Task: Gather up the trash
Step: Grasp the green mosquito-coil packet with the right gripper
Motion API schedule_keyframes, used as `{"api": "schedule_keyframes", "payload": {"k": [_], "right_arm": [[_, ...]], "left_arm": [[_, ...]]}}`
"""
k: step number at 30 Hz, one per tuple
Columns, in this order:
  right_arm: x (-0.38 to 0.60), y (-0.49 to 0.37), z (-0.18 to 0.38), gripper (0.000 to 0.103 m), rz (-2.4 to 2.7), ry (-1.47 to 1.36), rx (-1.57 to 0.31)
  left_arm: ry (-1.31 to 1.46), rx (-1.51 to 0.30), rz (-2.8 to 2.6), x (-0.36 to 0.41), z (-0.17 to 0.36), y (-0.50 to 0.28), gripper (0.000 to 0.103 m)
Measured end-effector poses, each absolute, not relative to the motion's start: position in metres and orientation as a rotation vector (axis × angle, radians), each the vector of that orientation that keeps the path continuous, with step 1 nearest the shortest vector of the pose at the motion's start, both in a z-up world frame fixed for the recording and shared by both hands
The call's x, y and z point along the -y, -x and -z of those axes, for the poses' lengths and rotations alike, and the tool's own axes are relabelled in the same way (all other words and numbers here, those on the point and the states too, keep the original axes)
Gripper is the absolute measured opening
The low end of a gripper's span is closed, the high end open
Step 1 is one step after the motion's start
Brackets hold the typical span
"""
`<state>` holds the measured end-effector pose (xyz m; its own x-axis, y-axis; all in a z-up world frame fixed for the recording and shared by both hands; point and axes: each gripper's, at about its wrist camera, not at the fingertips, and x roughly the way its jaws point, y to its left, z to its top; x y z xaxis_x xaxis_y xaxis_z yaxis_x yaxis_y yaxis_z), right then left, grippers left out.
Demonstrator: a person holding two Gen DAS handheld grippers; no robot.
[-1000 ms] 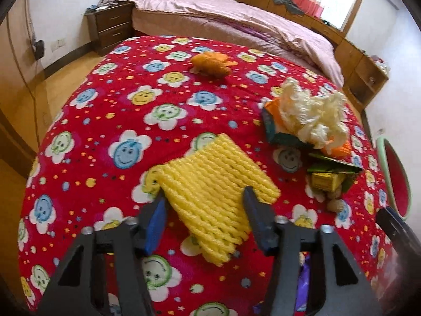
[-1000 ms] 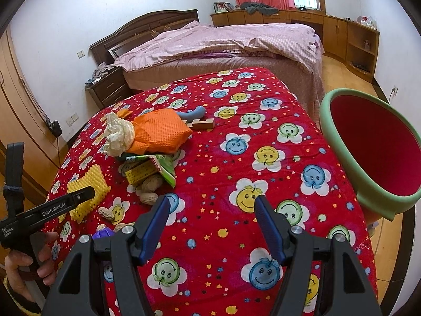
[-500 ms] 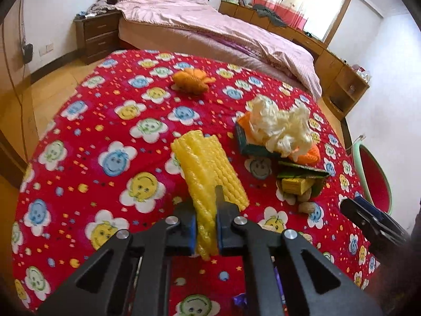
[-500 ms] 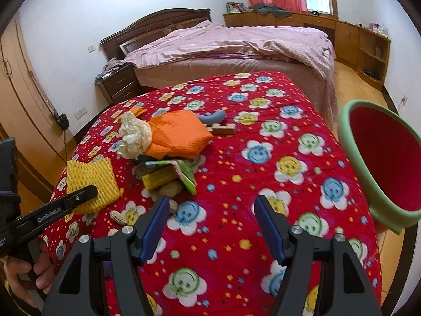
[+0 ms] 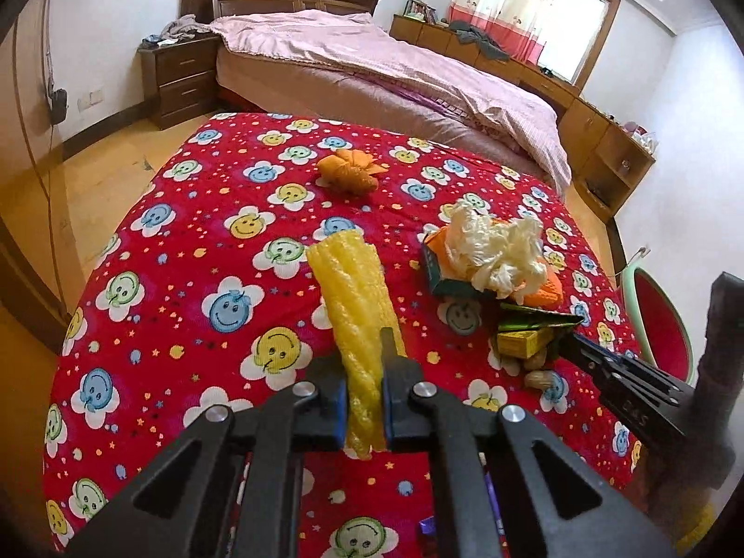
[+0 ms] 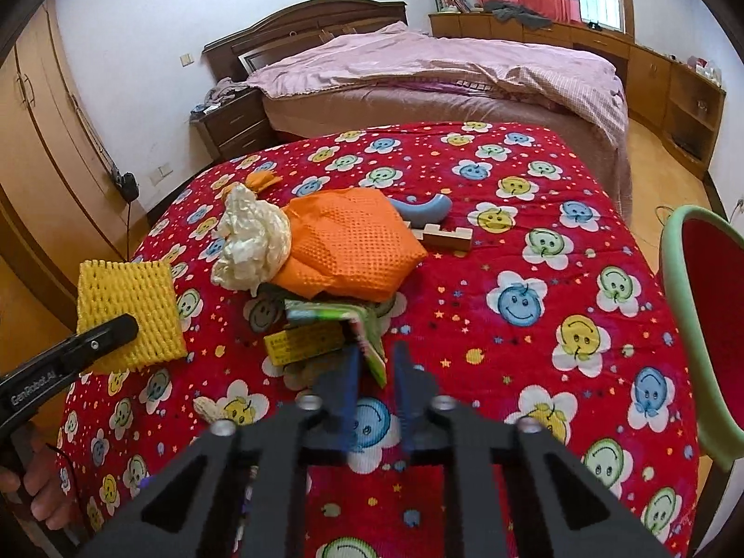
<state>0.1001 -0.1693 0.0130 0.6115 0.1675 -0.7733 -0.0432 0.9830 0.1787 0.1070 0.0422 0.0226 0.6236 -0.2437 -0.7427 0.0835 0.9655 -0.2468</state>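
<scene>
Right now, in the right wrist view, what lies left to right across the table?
Yellow foam net held by the left gripper → white crumpled bag → orange cloth → wooden block → red bin.

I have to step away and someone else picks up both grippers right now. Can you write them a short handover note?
Left gripper: shut on the yellow foam net, lifted off the red cloth.
Right gripper: nearly closed, holding nothing, its tips close to the green wrapper and yellow box.
Bin: at the table's right edge.
Still on the cloth: white crumpled bag, orange net, peanuts, orange wad.
Done: foam net picked up.
Left: drop it in the bin, then collect the rest.
</scene>
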Motion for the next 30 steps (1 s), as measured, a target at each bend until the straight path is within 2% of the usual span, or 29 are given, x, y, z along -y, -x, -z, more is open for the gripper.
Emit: {"api": "schedule_keyframes", "payload": {"k": [5,19,30], "right_arm": [[0.177,-0.094,-0.017,0.005,-0.124,-0.172,-0.883],[0.215,-0.041,-0.058,0.004,-0.087,-0.257,-0.762],[0.255,-0.007,-0.078,0.003,-0.003,-0.300,-0.688]], "left_arm": [[0.183,-0.857,0.210,-0.034,-0.032,-0.102,0.010],[0.133,-0.773,0.318,0.007,-0.069,-0.083,0.010],[0.090,-0.764,0.403,0.049,-0.079,-0.076,0.010]]}}
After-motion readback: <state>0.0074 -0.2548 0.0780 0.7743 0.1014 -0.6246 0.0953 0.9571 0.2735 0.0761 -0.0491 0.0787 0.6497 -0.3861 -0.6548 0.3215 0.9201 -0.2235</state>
